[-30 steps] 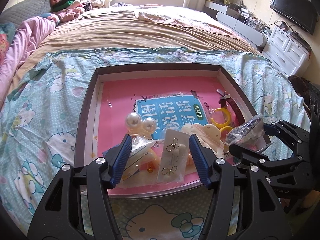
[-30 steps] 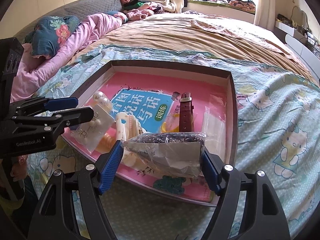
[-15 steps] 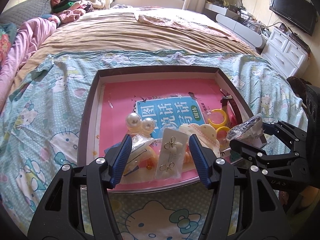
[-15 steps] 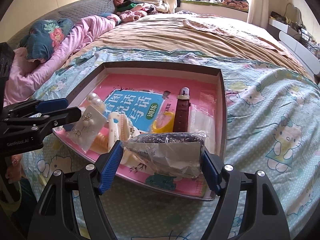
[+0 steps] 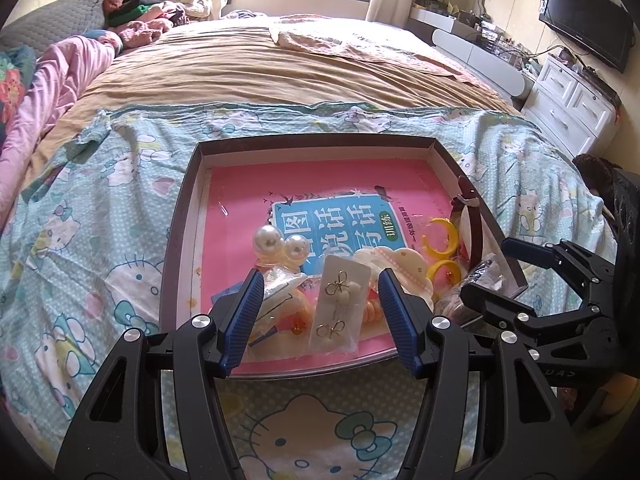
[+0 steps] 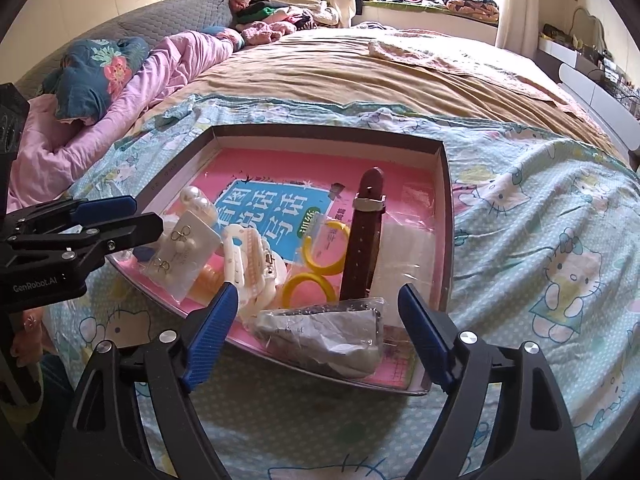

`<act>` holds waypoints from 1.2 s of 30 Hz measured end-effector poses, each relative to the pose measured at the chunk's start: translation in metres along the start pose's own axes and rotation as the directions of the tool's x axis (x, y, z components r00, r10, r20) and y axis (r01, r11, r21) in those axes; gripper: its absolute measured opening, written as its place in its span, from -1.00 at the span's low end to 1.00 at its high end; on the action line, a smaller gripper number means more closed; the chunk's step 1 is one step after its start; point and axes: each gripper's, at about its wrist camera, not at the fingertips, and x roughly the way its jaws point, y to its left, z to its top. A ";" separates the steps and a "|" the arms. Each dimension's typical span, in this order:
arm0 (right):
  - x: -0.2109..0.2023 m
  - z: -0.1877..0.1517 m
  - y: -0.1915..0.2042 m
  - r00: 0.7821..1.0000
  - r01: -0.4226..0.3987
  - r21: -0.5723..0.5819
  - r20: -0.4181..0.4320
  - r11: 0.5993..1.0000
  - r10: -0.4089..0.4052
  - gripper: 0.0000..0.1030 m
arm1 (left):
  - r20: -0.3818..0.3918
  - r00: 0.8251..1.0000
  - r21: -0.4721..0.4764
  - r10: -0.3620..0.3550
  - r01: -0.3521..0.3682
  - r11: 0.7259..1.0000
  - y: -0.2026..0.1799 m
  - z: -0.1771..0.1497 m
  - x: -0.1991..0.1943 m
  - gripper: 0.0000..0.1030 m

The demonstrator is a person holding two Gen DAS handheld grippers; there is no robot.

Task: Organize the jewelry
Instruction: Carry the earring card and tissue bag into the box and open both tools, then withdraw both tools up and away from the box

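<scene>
A shallow dark-rimmed box (image 5: 180, 216) (image 6: 447, 216) with a pink book as its floor lies on the bed. It holds pearl earrings (image 5: 280, 242), a card of bow earrings (image 5: 340, 308) (image 6: 180, 254), a white hair clip (image 6: 248, 258), yellow hoops (image 5: 442, 238) (image 6: 316, 276), a brown watch strap (image 6: 362, 240) and a clear bag of dark beads (image 6: 324, 330). My left gripper (image 5: 320, 304) is open over the earring card. My right gripper (image 6: 316, 322) is open around the bead bag, which rests in the box's near corner.
The box sits on a Hello Kitty sheet (image 5: 100, 240). Beyond it are a tan blanket (image 5: 280, 68) and a pink quilt (image 6: 160, 76) at the left. White drawers (image 5: 572, 108) and a TV (image 5: 584, 36) stand at the right.
My right gripper has opened and let go of the bead bag, which now lies in the box. Both grippers have drawn back slightly. The left gripper stays open.
</scene>
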 end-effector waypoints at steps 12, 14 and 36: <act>-0.024 -0.001 0.000 0.999 0.010 0.003 0.041 1.000 -0.010 0.86 | -0.002 1.000 -0.010 0.011 -0.011 1.000 -0.003 -0.002 -0.013 0.13; -0.028 -0.001 0.000 0.999 0.011 0.005 0.046 1.000 -0.012 0.87 | 0.004 1.000 -0.010 0.013 -0.013 1.000 -0.003 -0.002 -0.016 0.19; -0.078 -0.012 0.008 0.992 0.025 0.011 0.125 1.000 -0.027 0.91 | 0.062 0.998 -0.016 0.026 -0.026 1.000 -0.009 -0.011 -0.057 0.67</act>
